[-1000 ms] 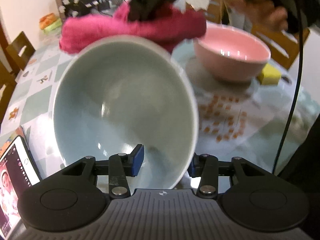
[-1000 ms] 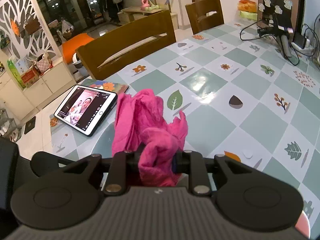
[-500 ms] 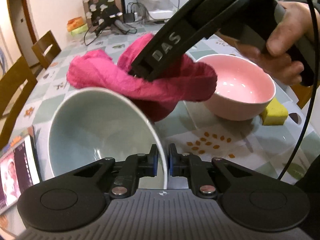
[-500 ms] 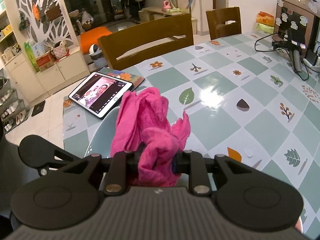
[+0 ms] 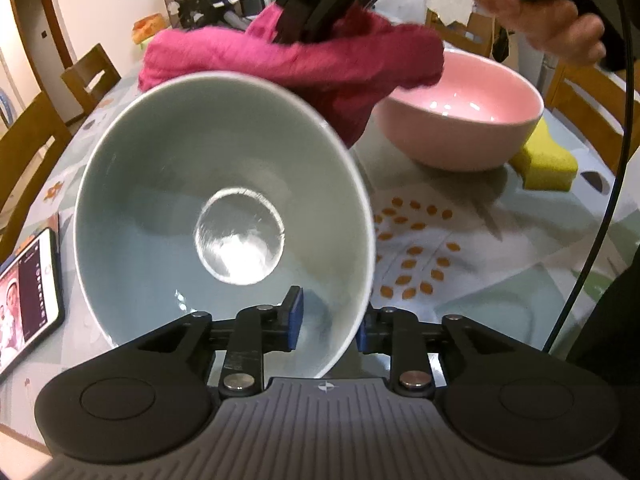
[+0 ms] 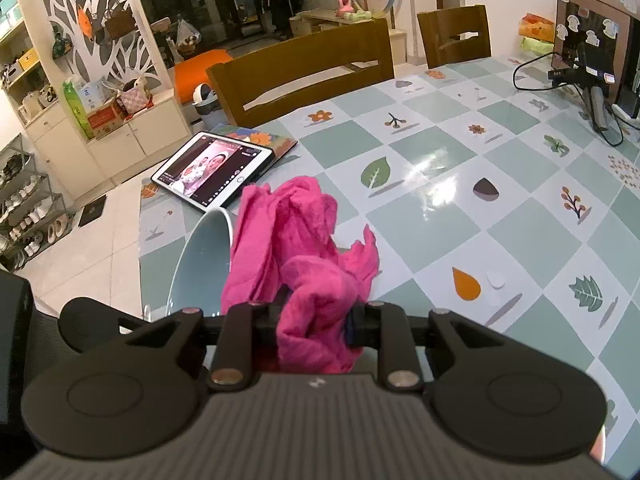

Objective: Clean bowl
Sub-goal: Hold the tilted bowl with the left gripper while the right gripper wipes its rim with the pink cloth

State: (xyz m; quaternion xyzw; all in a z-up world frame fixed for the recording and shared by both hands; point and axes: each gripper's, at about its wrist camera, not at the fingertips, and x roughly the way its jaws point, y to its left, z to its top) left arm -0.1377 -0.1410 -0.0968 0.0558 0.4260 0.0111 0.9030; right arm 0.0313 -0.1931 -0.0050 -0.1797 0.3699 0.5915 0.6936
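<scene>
A pale grey-green bowl (image 5: 168, 208) stands tilted, its inside facing the left wrist camera and its near wall between the fingers of my left gripper (image 5: 328, 324). Those jaws are opening: the left pad stands inside the bowl with a gap to the wall, the right pad outside by the rim. A crumpled pink cloth (image 5: 320, 60) hangs just over the bowl's far rim, and my right gripper (image 6: 316, 320) is shut on it. In the right wrist view the cloth (image 6: 296, 232) hangs beside the bowl's upturned rim (image 6: 200, 264).
A pink bowl (image 5: 460, 120) and a yellow sponge (image 5: 546, 164) sit on the tiled-pattern tablecloth to the right. A lit tablet (image 5: 24, 300) lies at the left table edge. A black cable (image 5: 600, 200) hangs at the right. Wooden chairs (image 6: 304, 76) line the far side.
The left jaws went from apart to closed on the bowl's rim, then spread again. The bowl has tipped further toward the camera, showing its bottom. The cloth now hangs over the far rim.
</scene>
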